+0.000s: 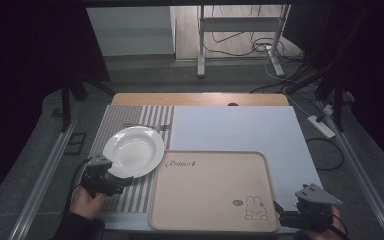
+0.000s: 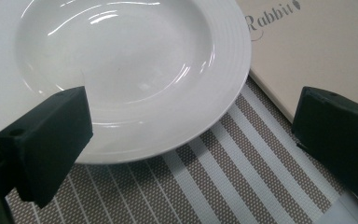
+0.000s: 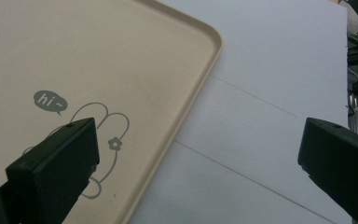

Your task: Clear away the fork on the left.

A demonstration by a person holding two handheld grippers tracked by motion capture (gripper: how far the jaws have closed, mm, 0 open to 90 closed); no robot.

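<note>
— On the striped placemat (image 1: 130, 195), what lies nearest the left gripper (image 1: 122, 183)?

— A white deep plate (image 1: 134, 151). It rests on the placemat at the table's left, its right rim just beside the near-left corner of the beige tray (image 1: 215, 192). The left gripper view puts the plate's near rim (image 2: 168, 140) between the two black jaws, which stand wide apart; neither jaw touches the rim that I can see, so the claw is released, holding nothing.

— And the right gripper (image 1: 280, 212)?

— It sits at the tray's near-right corner, by the printed rabbit (image 1: 254, 207). Its own view shows the jaws spread wide, one over the rabbit drawing (image 3: 107, 140), the other over the white board (image 3: 270, 116) beside the tray's edge. Released as well, nothing in it.

— Anything else near the plate?

— A fork (image 1: 147, 126) lies on the placemat just behind the plate's far rim.
</note>
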